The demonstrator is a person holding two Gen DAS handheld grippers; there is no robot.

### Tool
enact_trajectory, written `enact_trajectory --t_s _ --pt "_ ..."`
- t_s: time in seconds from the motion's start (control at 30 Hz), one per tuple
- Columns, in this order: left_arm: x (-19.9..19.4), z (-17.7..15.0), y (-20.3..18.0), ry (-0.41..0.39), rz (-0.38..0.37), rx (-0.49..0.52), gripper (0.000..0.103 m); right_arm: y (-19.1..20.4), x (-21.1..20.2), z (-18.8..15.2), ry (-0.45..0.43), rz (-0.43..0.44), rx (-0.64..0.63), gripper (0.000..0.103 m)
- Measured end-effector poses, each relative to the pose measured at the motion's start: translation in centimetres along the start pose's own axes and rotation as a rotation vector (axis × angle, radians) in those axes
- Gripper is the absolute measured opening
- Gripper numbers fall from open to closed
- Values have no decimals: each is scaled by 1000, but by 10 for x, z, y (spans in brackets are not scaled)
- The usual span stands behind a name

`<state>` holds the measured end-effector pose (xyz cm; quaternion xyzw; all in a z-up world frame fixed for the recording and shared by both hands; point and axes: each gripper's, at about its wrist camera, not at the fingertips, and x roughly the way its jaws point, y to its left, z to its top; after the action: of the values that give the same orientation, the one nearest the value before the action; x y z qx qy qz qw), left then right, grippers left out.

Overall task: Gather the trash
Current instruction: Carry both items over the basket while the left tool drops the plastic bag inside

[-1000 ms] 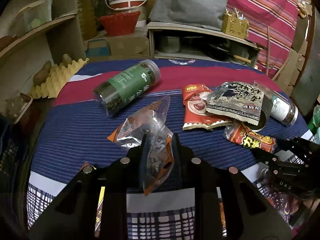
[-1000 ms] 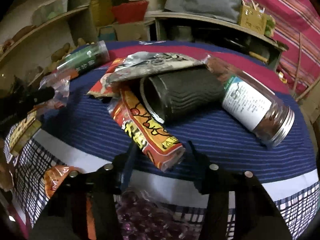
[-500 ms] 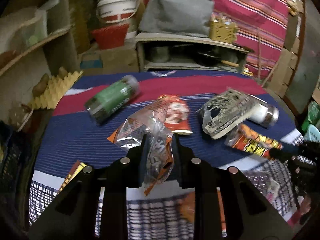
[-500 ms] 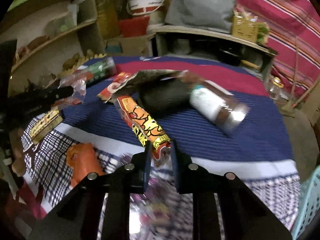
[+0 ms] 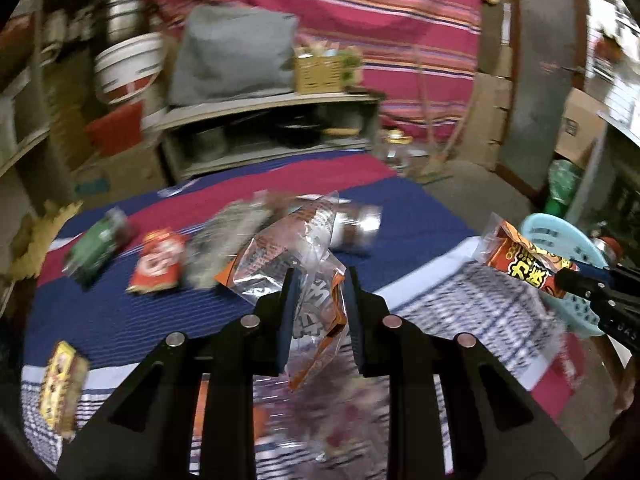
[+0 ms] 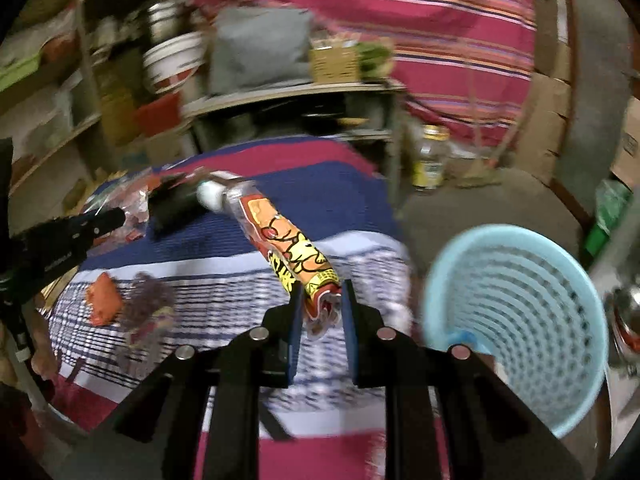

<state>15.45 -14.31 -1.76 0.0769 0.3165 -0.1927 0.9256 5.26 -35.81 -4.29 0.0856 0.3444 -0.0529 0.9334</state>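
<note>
The trash is lying partly on the table (image 5: 120,312), partly hanging in the two claws. The table, under a blue, red and checked cloth, is showing blurred in both views, and its near edge is being cut off by the black claw bodies. The pale blue basket (image 6: 520,304) is standing just beside the table's corner; its far right rim is running out of the right wrist view, and in the left wrist view only a sliver of it is showing behind the right claw. On the cloth, a green jar (image 5: 96,246), a red packet (image 5: 158,266), a grey-brown wrapper (image 5: 224,240) and a white-labelled jar (image 5: 352,228) are smearing into streaks, so their print is unreadable. A yellow packet (image 5: 60,388) is lying near the table's left edge. The left claw (image 5: 318,308) is pinching a clear, orange-edged plastic wrapper (image 5: 288,264), whose lower end is hanging down between the fingers. The right claw (image 6: 320,312) is pinching the tail of a long orange snack packet (image 6: 288,248), which is sticking out above the cloth.
</note>
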Motion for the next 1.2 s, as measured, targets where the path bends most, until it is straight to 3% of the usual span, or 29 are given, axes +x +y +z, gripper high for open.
enact_trajectory --t_s 0.2,0.47,0.67,1.0,1.07,1.2 --pt "14 7 -69 3 -96 75 22 -75 -27 -18 -38 -129 129 19" --pt "24 19 -158 -12 -221 161 22 -127 -45 -32 -60 -280 194 19" --pt "35 20 -213 -21 -282 235 23 -158 -45 -42 -41 -316 271 19" --pt "62 25 -265 30 -374 247 26 -193 -47 -48 -42 -329 335 19" --pt "64 24 -271 34 -373 254 28 -196 -45 -49 -38 -331 340 19" --pt "63 25 -271 29 -383 240 51 -199 -42 -53 -32 -331 351 19"
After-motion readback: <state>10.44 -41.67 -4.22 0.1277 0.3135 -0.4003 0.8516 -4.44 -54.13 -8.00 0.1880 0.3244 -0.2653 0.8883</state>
